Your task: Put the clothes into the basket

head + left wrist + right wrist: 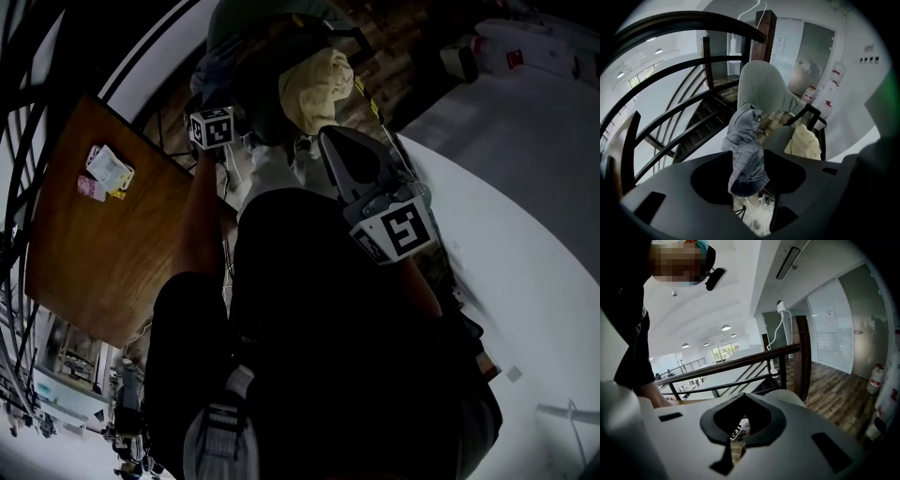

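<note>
1. Tongs in the person's left hand (749, 190), dark grey plastic, stand wide apart in front of a tall grey-green fabric container on a black frame (764, 84), apparently the basket. A grey ribbed-knit garment (743, 150) hangs in the gap between them, and neither pad appears to press on it.
2. The garment's upper part is bunched against the basket's wall and its hem dangles low between the tongs. Whether it lies wholly inside the rim cannot be told.
3. A crumpled cream cloth (804, 140) rests just beside it, by the black frame, and looks already delivered.
4. The pale-bodied right tongs (738, 439) are drawn almost together with nothing between them. They face a dark stair railing (740, 362), away from the clothes.
5. A brown wooden surface (103, 234) at the left of the head view carries small pink and white packets (106, 171), which have no part in the job.
6. Likely hazard: the loose knit could snag on a pad as the left tongs pull away, and be dragged back out of the basket.
7. Second hazard: if most of the garment's weight hangs outside the rim, it could slide to the floor. The open staircase close behind the basket would make it awkward to recover.
</note>
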The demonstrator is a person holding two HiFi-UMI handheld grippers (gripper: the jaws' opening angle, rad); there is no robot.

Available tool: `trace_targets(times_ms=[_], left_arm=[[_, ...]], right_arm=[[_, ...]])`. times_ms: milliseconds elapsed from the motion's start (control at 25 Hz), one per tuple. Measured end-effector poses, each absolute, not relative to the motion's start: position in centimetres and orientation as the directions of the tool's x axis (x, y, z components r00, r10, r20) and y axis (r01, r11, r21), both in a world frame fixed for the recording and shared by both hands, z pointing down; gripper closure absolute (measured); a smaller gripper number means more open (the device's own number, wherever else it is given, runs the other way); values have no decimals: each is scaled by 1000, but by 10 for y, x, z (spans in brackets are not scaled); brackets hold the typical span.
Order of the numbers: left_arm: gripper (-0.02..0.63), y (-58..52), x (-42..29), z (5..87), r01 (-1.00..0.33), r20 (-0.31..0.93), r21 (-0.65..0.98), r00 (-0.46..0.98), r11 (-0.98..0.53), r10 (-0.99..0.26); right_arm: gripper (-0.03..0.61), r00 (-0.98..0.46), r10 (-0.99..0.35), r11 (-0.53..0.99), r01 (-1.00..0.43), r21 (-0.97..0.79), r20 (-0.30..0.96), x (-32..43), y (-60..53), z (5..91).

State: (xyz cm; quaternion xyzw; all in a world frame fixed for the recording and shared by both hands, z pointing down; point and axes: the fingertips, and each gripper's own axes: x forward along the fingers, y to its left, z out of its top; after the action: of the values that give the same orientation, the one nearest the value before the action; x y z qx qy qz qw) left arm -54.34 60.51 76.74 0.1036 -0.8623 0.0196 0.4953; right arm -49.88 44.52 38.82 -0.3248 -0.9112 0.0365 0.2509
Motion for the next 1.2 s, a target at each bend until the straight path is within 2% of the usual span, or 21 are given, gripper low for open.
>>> trace_targets(times_ms=[200,440,520,640,720,1200], left_arm=[[370,610,-550,792,-209,886,95,-427,973,-178],[370,614,-548,808,-157,916,131,-359,979,-180],[401,613,-546,810,-171,923,129,-340,977,-181],[540,608,-543,807,-217,926,106,-333,970,-176],[582,607,-543,803,-229,924,87,-346,970,-164],[589,598,-562,708,-238,780,82,-588,968,-211]], right_arm=[[569,-678,585,806,549,-222,446,-498,439,394],[569,-680,561,823,520,-229,472,-494,436,401],[569,-681,558,824,520,-223,474,-493,436,403],[569,-685,556,827,515,-226,470,-493,438,402],[569,-688,555,828,512,-229,467,-493,437,401],[569,-727,543,839,487,-243,420,-483,417,395]])
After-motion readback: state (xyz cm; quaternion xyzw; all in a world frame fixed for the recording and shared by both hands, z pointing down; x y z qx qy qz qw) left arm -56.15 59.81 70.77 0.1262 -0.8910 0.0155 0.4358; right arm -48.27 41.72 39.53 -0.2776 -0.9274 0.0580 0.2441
